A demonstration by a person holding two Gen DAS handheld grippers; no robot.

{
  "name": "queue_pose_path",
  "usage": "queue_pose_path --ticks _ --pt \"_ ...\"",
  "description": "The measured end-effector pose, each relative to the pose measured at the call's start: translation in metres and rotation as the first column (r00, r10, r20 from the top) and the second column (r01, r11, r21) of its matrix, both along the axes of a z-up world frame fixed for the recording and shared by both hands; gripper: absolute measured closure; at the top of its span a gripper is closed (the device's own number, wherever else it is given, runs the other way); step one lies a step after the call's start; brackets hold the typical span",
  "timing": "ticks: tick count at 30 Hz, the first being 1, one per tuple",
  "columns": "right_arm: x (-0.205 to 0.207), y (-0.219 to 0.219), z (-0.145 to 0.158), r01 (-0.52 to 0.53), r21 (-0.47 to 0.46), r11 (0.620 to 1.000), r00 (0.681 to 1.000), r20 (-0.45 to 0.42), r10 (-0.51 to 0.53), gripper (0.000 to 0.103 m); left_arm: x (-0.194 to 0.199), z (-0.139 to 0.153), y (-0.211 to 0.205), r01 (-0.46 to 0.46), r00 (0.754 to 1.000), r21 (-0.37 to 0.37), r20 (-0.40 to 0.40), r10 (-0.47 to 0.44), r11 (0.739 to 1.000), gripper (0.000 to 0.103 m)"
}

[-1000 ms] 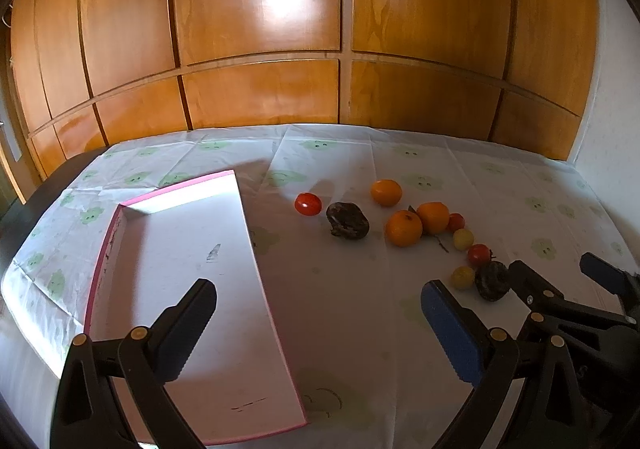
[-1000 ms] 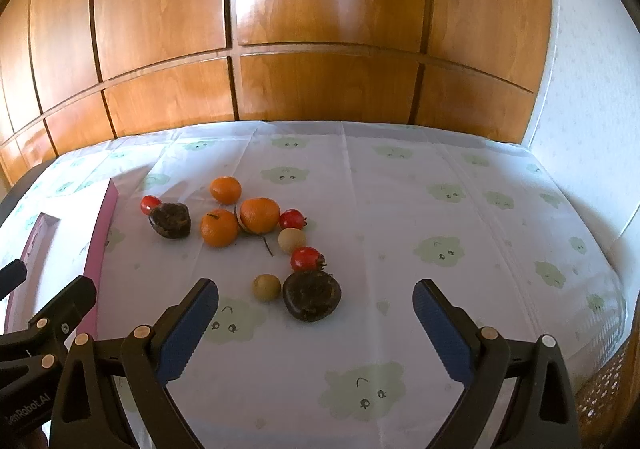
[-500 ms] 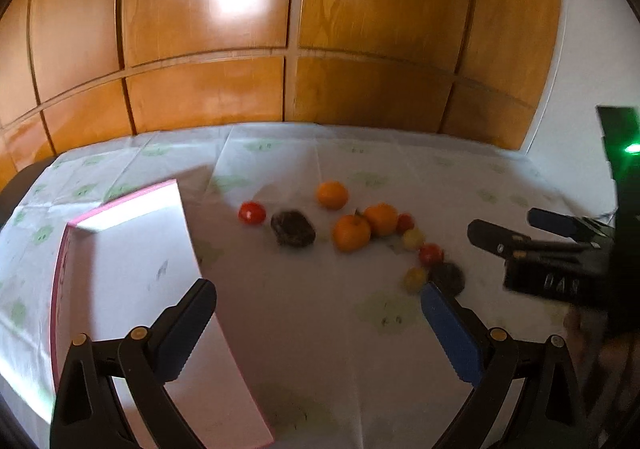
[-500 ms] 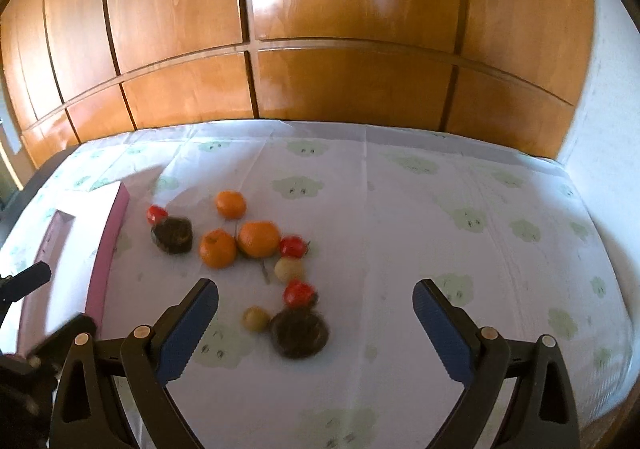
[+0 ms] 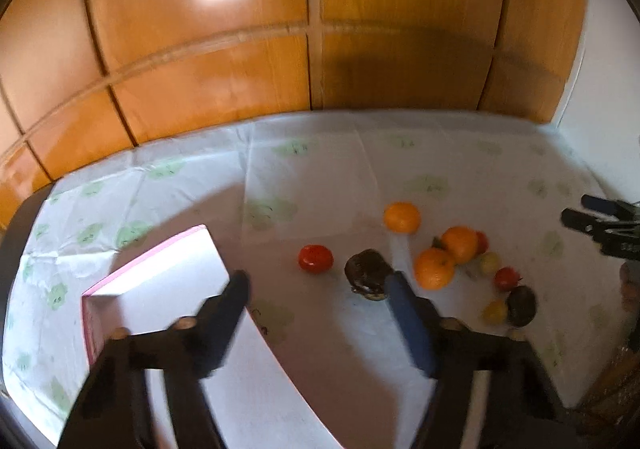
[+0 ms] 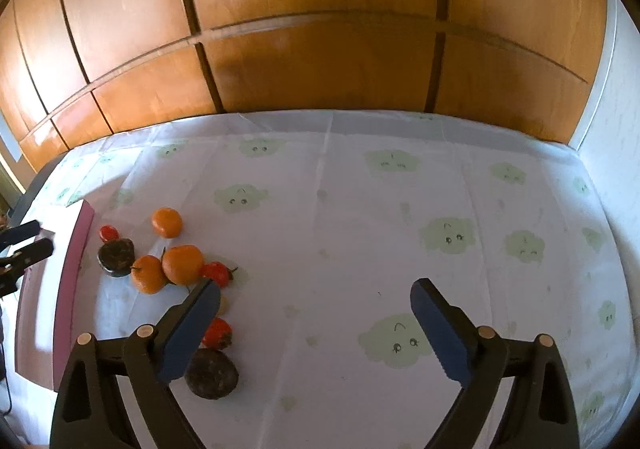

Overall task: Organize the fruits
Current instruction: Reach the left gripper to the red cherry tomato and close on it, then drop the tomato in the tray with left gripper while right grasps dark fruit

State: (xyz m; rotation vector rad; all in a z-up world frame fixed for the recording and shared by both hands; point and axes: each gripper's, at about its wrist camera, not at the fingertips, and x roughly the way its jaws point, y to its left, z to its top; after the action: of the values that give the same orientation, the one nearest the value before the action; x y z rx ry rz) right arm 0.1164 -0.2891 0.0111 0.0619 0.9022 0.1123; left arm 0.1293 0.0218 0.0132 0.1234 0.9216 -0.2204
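Fruits [image 6: 176,265] lie beneath both down-tilted claws; left claw [image 5: 320,289] closing, empty.

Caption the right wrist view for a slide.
Open right gripper above a cloud-print tablecloth, fruits clustered at left.

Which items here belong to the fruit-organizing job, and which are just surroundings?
Job:
- oranges
- red tomatoes
- dark fruits
- small yellow fruits
- pink-edged box
- left gripper, jaws closing on nothing
- right gripper, open

Surroundings:
- cloud-print cloth
- wooden panels
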Motion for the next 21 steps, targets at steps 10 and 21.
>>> queue_pose_path --ticks 10,21 --pt "0.004 -0.004 0.001 -0.001 0.02 1.0 1.0 -0.005 0.001 0.006 0.064 -0.036 -0.008 0.062 0.981 -0.008 -0.184 -0.063 0.998 0.06" --pt "0.01 0.001 -0.007 -0.025 0.028 0.999 0.999 -0.048 0.026 0.011 0.083 -0.06 -0.015 0.083 0.964 -0.002 -0.255 -0.081 0.997 0.074"
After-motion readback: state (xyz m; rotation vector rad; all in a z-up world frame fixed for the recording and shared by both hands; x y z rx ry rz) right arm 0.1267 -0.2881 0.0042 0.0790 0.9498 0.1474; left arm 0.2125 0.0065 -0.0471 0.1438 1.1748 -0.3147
